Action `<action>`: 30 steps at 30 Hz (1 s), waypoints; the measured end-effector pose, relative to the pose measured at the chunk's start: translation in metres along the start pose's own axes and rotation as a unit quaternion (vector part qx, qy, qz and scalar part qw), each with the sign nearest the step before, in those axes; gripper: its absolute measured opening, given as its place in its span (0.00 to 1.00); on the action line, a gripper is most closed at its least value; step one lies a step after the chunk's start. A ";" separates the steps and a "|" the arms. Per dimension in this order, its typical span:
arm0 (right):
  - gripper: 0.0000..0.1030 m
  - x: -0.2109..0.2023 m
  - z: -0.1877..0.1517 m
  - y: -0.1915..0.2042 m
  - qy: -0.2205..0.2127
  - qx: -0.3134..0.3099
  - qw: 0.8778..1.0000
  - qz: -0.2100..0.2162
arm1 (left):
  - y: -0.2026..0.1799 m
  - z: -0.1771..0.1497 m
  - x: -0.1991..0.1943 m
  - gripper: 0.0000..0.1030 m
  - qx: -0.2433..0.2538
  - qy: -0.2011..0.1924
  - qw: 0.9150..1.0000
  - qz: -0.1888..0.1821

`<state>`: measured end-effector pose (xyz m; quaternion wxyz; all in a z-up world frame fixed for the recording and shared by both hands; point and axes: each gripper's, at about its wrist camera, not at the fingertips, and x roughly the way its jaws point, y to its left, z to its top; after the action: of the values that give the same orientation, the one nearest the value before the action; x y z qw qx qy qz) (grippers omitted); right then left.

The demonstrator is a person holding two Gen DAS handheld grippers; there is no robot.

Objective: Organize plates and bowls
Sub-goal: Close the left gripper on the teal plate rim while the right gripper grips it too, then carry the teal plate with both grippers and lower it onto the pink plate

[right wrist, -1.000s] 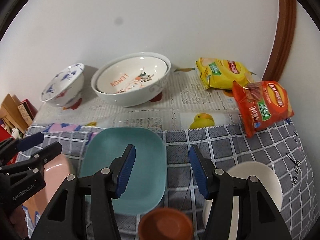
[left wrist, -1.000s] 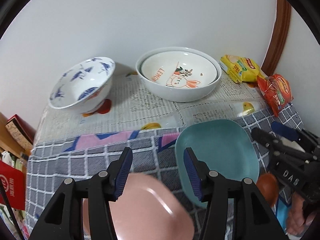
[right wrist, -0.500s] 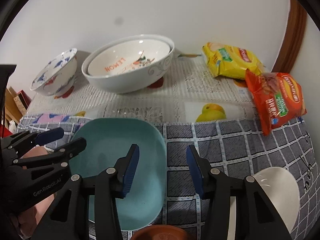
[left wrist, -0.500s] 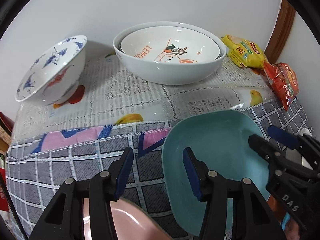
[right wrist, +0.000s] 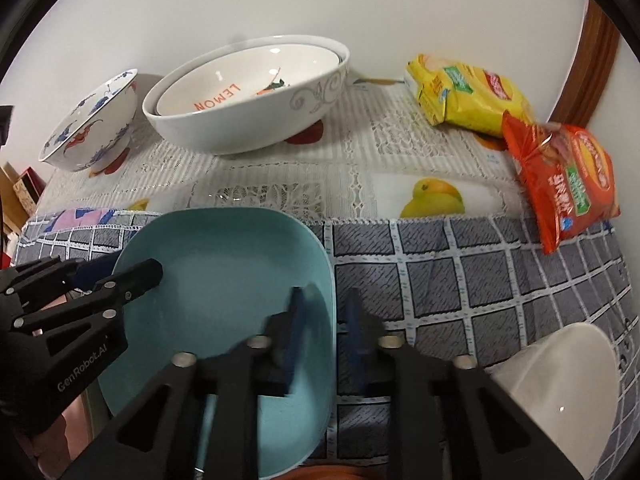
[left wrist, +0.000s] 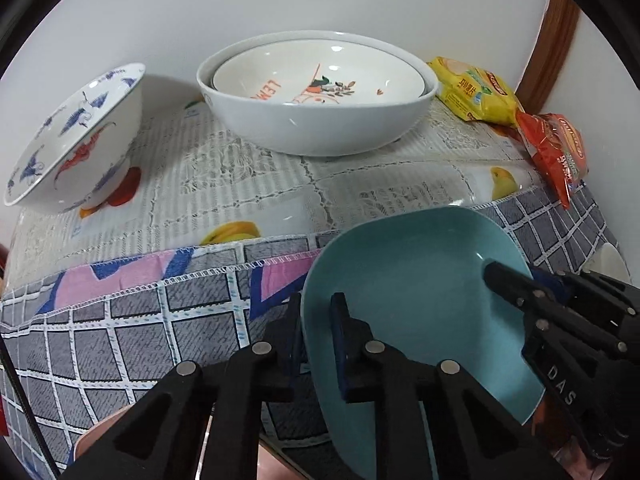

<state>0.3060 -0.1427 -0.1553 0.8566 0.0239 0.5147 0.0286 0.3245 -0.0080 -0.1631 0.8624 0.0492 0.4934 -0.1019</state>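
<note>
Both grippers have just closed onto the square teal ceramic plate [left wrist: 416, 300] on the grey checked tablecloth [right wrist: 460, 276]: left gripper [left wrist: 318, 320] pinching its left rim, right gripper [right wrist: 322, 316] its right rim. The plate's near edge is cut off.

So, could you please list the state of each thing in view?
Teal plate: gripped on opposite rims.
Left gripper: just closed on its left rim.
Right gripper: just closed on its right rim.
Lemon bowl: nested in the white bowl.
Blue-patterned bowl: upright, alone.
</note>
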 end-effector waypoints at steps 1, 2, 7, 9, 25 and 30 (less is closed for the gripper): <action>0.10 -0.001 0.000 0.000 -0.006 0.003 1.000 -0.003 | -0.001 -0.001 -0.001 0.12 0.002 -0.004 1.000 -0.003; 0.08 -0.003 0.000 -0.001 -0.011 0.004 1.000 -0.007 | 0.000 -0.001 -0.001 0.12 0.003 -0.004 1.000 -0.006; 0.06 -0.022 0.002 -0.007 -0.035 0.036 0.999 0.019 | 0.004 0.001 -0.026 0.12 -0.009 -0.022 1.000 -0.008; 0.06 -0.035 0.003 -0.004 -0.045 0.037 0.998 0.026 | 0.006 0.002 -0.041 0.12 -0.010 -0.031 0.999 -0.003; 0.05 -0.157 -0.040 0.021 -0.094 0.050 0.993 0.046 | 0.012 -0.051 -0.159 0.12 -0.036 -0.074 0.997 -0.011; 0.05 -0.175 -0.059 0.025 -0.094 0.057 0.993 0.052 | 0.012 -0.068 -0.178 0.12 -0.038 -0.075 0.996 -0.008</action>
<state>0.1709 -0.1299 -0.0269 0.8959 0.1018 0.4305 0.0412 0.1825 0.0389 -0.0448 0.8974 0.0049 0.4312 -0.0933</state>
